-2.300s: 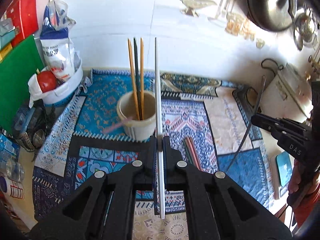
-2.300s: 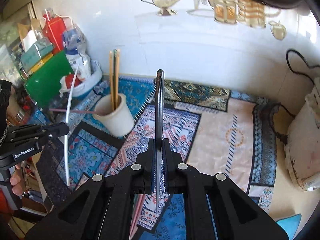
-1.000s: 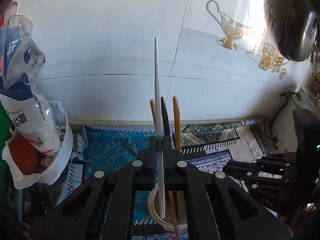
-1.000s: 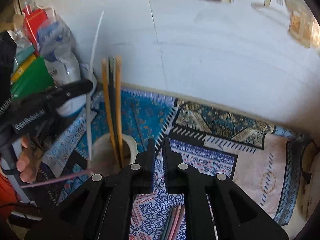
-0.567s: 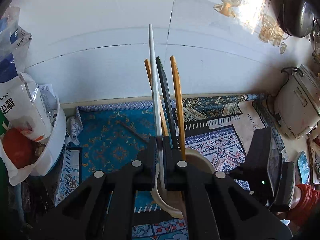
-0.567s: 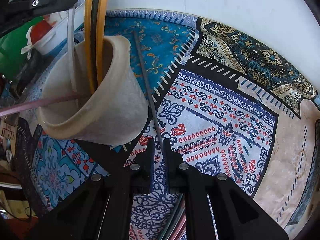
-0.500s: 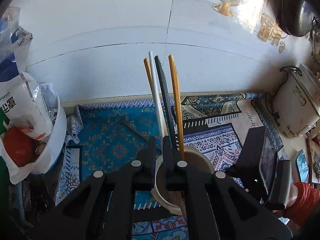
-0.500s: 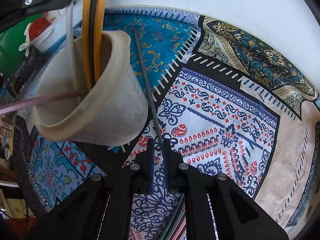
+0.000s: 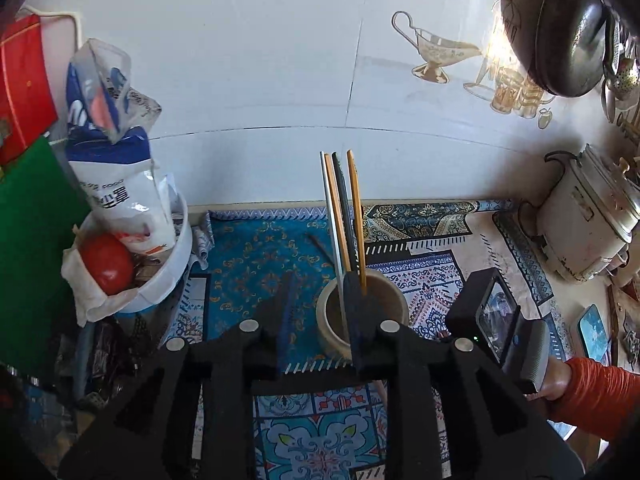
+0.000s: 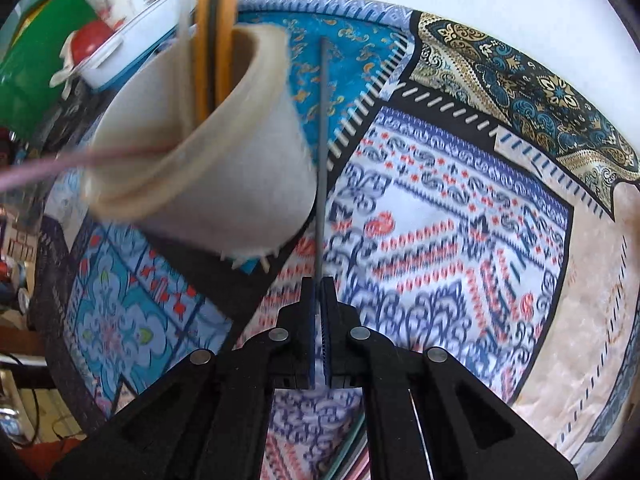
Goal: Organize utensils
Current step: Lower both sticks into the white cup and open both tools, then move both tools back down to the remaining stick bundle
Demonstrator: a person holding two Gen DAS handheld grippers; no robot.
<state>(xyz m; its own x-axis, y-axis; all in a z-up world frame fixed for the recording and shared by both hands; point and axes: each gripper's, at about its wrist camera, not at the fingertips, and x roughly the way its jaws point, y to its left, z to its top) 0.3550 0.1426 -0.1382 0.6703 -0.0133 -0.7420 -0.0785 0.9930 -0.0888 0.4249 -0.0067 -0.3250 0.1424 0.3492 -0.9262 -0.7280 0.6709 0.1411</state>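
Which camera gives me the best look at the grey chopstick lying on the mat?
The right wrist view: the grey chopstick runs straight up from the right gripper, beside the cup. The left wrist view shows only a short far end.

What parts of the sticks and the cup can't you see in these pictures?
- Left wrist view: the lower ends of the chopsticks are hidden inside the cup.
- Left wrist view: the left tool covers the cup's near side.
- Right wrist view: the cup is blurred, and the top edge cuts off its chopsticks.
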